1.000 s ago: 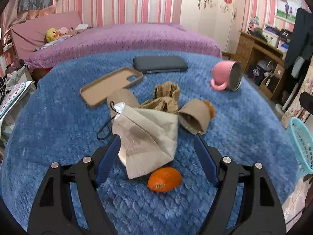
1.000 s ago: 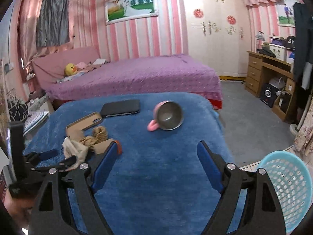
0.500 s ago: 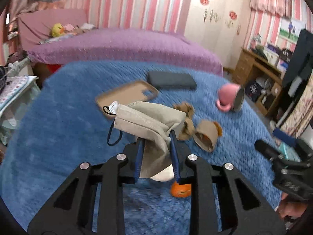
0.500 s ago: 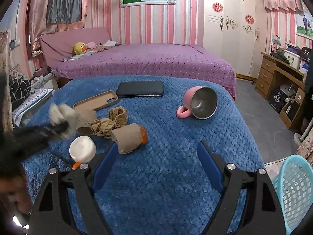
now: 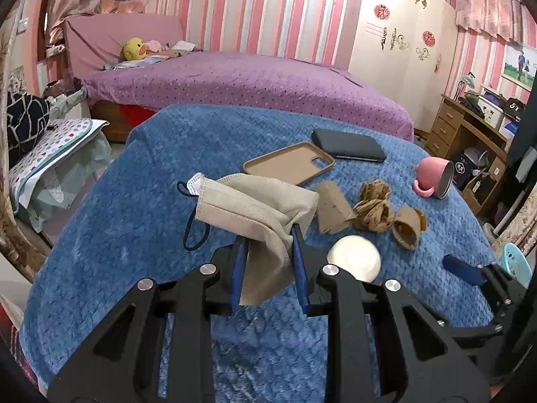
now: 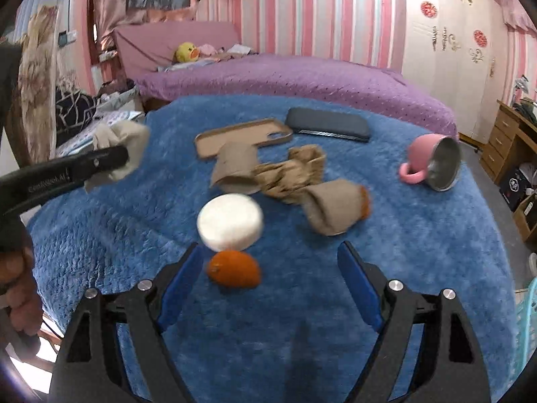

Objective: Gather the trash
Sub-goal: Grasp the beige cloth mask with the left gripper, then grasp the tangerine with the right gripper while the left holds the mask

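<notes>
Spanning both views, the blue-covered table (image 5: 110, 235) carries the litter. A teal basket (image 6: 527, 315) stands past its right edge, probably the place for the trash. A phone case (image 5: 288, 164), a dark phone (image 5: 349, 144) and a tipped pink mug (image 6: 433, 163) lie at the far side; I judge these are not trash.

I hold the left tool (image 5: 268, 255) clamped on a beige face mask (image 5: 255, 208). Gripped at one end, the mask is lifted clear of the table, with its ear loop dangling, ready to carry.

Mid-table lie a flattened cardboard tube (image 6: 235, 168), crumpled brown paper (image 6: 292, 171) and a brown paper cup (image 6: 332, 206), touching in a loose row. A white round lid (image 6: 230, 221) rests just before them.

My right tool (image 6: 268, 278), jaws wide and beginning to close, has nothing pressed between them. An orange peel (image 6: 233, 268) lies just beside its left pad, inside the gap, so I judge it the next pick.
</notes>
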`<control>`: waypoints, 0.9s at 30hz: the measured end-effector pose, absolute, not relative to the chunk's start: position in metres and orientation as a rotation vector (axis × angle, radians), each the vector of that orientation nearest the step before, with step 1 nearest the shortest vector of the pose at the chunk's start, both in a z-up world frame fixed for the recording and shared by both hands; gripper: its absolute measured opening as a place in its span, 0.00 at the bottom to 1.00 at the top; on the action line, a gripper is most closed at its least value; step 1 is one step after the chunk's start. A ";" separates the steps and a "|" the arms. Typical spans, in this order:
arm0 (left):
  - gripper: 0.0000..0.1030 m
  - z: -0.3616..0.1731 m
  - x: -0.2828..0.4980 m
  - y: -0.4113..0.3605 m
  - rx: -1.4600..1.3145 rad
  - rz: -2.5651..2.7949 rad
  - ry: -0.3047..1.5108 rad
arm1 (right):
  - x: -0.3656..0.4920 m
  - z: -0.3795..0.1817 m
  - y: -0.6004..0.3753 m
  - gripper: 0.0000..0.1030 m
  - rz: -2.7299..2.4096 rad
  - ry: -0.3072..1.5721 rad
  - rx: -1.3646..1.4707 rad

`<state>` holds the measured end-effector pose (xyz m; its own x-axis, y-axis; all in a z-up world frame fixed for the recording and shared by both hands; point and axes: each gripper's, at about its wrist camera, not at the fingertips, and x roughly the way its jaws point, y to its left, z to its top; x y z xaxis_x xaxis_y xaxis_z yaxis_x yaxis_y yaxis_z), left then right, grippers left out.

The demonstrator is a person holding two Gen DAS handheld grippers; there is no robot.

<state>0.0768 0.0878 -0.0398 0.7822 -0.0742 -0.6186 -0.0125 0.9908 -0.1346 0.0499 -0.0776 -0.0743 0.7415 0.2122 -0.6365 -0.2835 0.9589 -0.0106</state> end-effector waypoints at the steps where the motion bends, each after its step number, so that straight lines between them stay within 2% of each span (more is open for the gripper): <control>1: 0.23 -0.041 0.076 0.089 -0.138 -0.032 0.673 | 0.052 -0.078 -0.073 0.72 0.275 0.693 -0.117; 2: 0.23 -0.042 0.075 0.090 -0.144 -0.033 0.676 | 0.053 -0.082 -0.069 0.69 0.276 0.703 -0.126; 4: 0.23 -0.043 0.074 0.092 -0.149 -0.032 0.680 | 0.059 -0.092 -0.062 0.51 0.281 0.739 -0.144; 6: 0.23 -0.045 0.074 0.093 -0.152 -0.032 0.684 | 0.064 -0.099 -0.061 0.37 0.291 0.775 -0.128; 10: 0.23 -0.043 0.073 0.091 -0.154 -0.040 0.679 | 0.060 -0.094 -0.064 0.27 0.316 0.760 -0.106; 18: 0.23 -0.030 0.065 0.073 -0.149 -0.082 0.640 | 0.035 -0.047 -0.092 0.27 0.296 0.607 -0.047; 27: 0.23 -0.015 0.051 0.041 -0.144 -0.162 0.594 | 0.020 -0.017 -0.133 0.27 0.224 0.527 -0.007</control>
<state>0.0511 0.0411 -0.0150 0.8167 -0.1931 -0.5438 0.1103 0.9772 -0.1814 0.0204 -0.1326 -0.0172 0.8405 0.2100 -0.4994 -0.2138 0.9756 0.0504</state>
